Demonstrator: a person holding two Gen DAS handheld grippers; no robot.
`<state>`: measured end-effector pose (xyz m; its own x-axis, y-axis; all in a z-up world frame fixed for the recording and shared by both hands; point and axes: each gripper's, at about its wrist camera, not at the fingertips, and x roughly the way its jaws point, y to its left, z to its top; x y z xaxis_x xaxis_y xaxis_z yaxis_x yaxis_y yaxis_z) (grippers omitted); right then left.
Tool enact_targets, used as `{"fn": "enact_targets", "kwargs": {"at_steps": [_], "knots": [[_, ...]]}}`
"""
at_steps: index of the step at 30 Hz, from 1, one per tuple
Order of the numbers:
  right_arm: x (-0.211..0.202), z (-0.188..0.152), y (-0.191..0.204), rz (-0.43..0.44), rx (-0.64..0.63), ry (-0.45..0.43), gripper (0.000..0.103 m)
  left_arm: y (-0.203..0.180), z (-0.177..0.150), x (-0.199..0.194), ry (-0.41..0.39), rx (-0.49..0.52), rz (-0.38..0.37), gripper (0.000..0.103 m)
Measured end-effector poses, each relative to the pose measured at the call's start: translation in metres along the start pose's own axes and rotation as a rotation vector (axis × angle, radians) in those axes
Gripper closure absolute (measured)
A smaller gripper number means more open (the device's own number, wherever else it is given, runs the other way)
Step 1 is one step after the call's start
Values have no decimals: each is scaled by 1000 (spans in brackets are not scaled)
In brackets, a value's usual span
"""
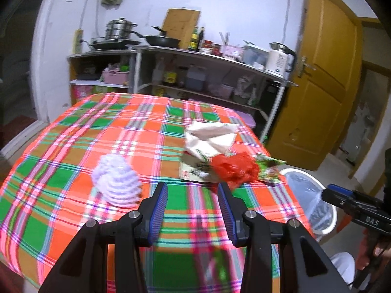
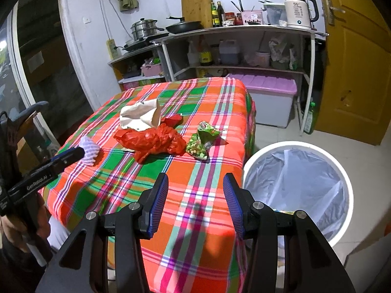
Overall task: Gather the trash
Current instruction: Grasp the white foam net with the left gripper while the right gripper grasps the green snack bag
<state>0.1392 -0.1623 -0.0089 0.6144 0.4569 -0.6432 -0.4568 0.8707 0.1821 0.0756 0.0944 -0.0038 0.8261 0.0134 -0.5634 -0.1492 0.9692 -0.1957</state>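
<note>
Red plastic bag point(image 2: 156, 140), paper wrapper point(image 2: 140, 117), green snack packet point(image 2: 204, 141) and white foam net point(image 2: 89, 150) strewn on plaid tablecloth point(image 2: 195, 190); blurred in left view. Lined bin point(image 2: 297, 185) beside table, partly hidden. Left gripper point(image 1: 192, 204), right gripper point(image 2: 195, 201): fingers spread, empty. Kitchen shelves point(image 2: 244, 30) behind.

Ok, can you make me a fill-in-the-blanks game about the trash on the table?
1. The crumpled plastic bag in the middle of the table is ____.
2. The bin beside the table has a clear ____ inside.
3. Both the left gripper and the right gripper are ____, holding nothing.
4. The snack wrapper is mostly ____.

Missing words: red; bag; open; green
</note>
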Motion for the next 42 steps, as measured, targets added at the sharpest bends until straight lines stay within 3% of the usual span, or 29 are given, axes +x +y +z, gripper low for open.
{"fn": "enact_targets", "kwargs": {"at_steps": [8, 15, 22, 29, 35, 39, 42], "knots": [[26, 6, 1, 11, -3, 33, 55, 41, 6, 12, -3, -64, 119, 61], [48, 15, -5, 17, 13, 56, 55, 64, 6, 33, 12, -109, 180, 55], [74, 27, -7, 15, 21, 79, 55, 80, 9, 50, 20, -131, 216, 43], [100, 37, -15, 3, 51, 105, 55, 89, 11, 64, 47, -159, 195, 40], [115, 42, -20, -12, 77, 126, 76, 90, 10, 71, 62, -164, 191, 40], [118, 43, -21, -17, 70, 122, 81, 87, 9, 73, 68, -151, 203, 41], [116, 42, -21, -24, 64, 112, 86, 85, 9, 73, 68, -140, 214, 49]]}}
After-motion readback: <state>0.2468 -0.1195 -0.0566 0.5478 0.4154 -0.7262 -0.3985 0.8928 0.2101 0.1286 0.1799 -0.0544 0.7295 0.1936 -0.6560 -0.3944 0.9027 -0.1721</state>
